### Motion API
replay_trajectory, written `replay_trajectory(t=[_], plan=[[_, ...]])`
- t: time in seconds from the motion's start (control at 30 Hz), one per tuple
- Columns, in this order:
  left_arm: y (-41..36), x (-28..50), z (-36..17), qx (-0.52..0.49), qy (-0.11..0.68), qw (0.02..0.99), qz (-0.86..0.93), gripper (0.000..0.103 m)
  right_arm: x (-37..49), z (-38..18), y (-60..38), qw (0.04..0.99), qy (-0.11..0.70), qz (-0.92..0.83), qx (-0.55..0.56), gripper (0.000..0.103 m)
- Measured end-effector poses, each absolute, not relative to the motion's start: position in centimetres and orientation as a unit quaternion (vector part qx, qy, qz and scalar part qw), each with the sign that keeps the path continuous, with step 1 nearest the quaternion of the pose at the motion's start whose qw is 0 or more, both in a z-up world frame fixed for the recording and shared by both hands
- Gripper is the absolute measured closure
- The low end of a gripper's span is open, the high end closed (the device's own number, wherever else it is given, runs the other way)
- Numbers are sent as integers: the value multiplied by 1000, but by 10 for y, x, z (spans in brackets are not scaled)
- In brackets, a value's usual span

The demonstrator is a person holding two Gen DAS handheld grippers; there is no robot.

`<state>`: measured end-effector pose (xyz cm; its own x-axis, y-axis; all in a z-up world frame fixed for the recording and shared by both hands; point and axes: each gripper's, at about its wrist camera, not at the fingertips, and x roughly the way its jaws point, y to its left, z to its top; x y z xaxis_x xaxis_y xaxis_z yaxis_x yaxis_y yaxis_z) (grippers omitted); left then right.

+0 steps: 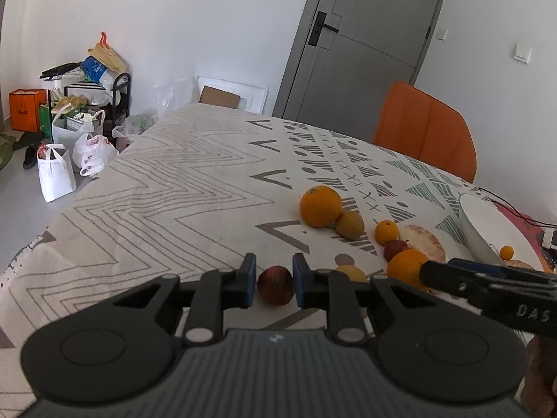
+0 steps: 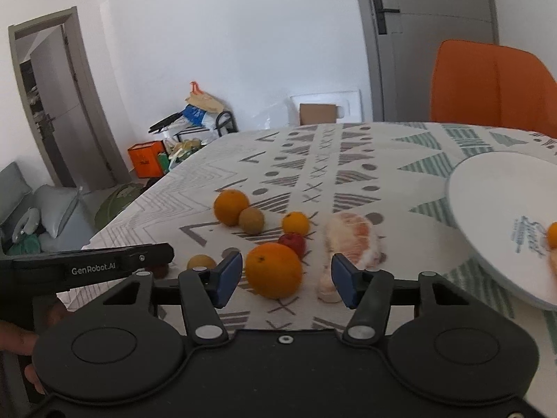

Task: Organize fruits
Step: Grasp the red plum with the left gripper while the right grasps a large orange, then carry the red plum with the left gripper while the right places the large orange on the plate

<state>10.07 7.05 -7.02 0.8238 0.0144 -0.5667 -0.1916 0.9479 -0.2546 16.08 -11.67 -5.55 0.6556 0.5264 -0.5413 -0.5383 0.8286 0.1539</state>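
Observation:
Fruit lies scattered on the patterned tablecloth. My left gripper [image 1: 275,284] has its pads on both sides of a small red fruit [image 1: 275,285] that rests on the cloth. My right gripper [image 2: 286,280] is open around a big orange [image 2: 274,270], its pads apart from it. Beyond lie another big orange [image 2: 230,206], a brown kiwi [image 2: 251,220], a small orange [image 2: 295,223], a red fruit [image 2: 293,242] and peeled pomelo pieces [image 2: 355,240]. A white plate [image 2: 494,209] at the right holds a small orange [image 2: 552,234].
An orange chair [image 2: 491,83] stands behind the table's far right. Bags and a cluttered rack [image 1: 80,118] sit on the floor left of the table. A yellowish fruit [image 2: 201,263] lies beside the left gripper body [image 2: 87,264]. Cables [image 1: 515,212] lie past the plate.

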Motion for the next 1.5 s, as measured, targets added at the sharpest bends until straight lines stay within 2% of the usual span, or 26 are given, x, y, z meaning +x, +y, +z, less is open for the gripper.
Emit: replay_trajectory(t=[0.3,0.33,0.37,0.4,0.43,1.1,1.5], plan=[[63,98,-74,-140,298,943,50,82,166,-64,-96,905,301,300,-34,49],[63,98,-74,-140,297,943,49,82,167,-66,-95,904,303,300,-36,51],[65,98,-74,-144,297,943,45,82,168,-68,-93,903,306,300,-37,59],[65,97,-74,-148,298,942,44,82,170,-70,-92,902,311,298,-38,63],[66,96,-74,-150,299,941,46,82,170,-71,-93,903,310,296,-37,63],[21,101,-35,-114,268,957,11,82,154,-32,-155,930,250,270,11,64],[-24,120,-20,-78,268,959,-40,82,162,-32,-218,949,235,205,57,64]])
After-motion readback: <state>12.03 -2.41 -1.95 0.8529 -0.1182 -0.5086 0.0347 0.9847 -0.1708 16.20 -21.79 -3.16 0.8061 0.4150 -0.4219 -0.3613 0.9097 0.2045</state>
